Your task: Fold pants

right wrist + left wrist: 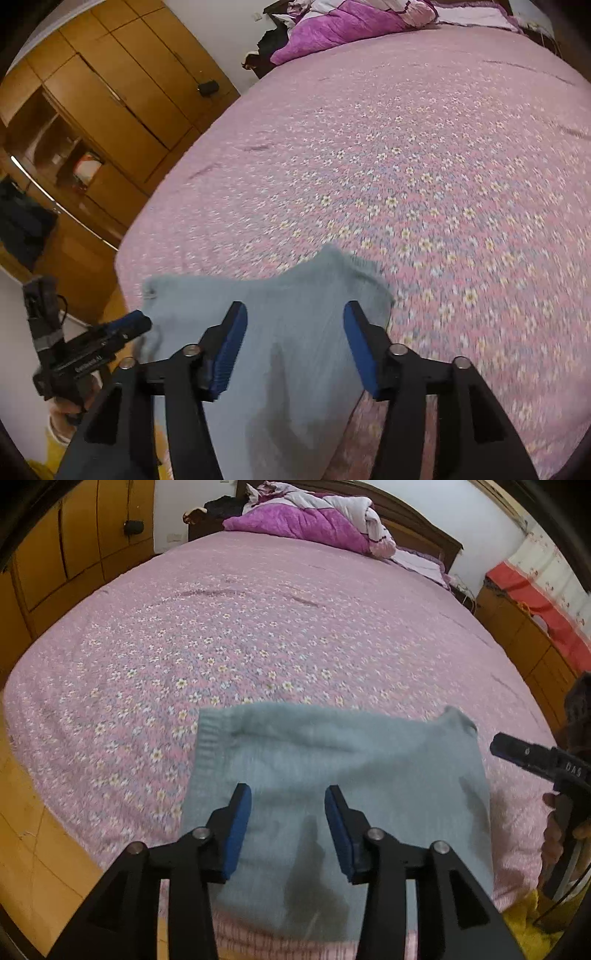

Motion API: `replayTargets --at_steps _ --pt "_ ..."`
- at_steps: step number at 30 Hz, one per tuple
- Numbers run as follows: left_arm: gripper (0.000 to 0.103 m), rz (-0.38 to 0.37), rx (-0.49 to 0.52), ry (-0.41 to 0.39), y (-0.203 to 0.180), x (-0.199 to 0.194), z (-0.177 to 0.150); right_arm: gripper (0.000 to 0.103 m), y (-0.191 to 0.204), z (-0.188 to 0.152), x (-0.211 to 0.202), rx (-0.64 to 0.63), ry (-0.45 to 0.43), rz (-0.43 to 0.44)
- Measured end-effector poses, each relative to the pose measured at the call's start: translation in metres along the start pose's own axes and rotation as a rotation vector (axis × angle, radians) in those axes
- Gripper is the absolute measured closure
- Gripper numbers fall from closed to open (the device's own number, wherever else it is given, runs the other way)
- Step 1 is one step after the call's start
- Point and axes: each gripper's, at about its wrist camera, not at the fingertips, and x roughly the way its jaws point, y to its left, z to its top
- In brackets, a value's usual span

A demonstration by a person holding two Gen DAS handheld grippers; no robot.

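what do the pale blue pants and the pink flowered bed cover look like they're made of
Pale blue-grey folded pants: probably soft knitted yarn, matte and slightly fuzzy; a ribbed band shows along the edge. Pink flowered bed cover: apparently thin woven fabric, perhaps cotton, matte, with a printed small-flower pattern and shallow creases.

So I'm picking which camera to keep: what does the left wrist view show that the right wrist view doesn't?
Left wrist only: a red cloth over a side cabinet, and the right gripper seen from the side. Right wrist only: the wardrobe's open shelf and the left gripper by the pants' edge. Both: the blue pants on the floral bed, the purple quilt, jaws open.
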Motion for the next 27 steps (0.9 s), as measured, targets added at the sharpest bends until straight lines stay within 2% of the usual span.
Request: replayTargets --at_steps 9,14,18,22,27 --pt "0.059 0.003 0.035 0.051 -0.015 -0.01 -0.027 0.05 0.0 -0.038 -0.022 0.021 0.051 -0.06" --pt "0.059 -0.008 0.033 0.084 -0.023 0.0 -0.038 0.049 -0.014 -0.059 -0.023 0.107 0.087 -0.037" --pt "0.059 0.016 0.024 0.118 -0.027 0.013 -0.045 0.049 -0.029 -0.066 -0.015 0.192 0.125 -0.017" --pt "0.059 0.029 0.022 0.113 -0.027 0.018 -0.048 0.049 -0.034 -0.077 -0.006 0.235 0.154 0.017" --pt "0.057 0.025 0.012 0.114 -0.026 0.02 -0.048 0.048 -0.036 -0.089 0.019 0.272 0.237 0.076"
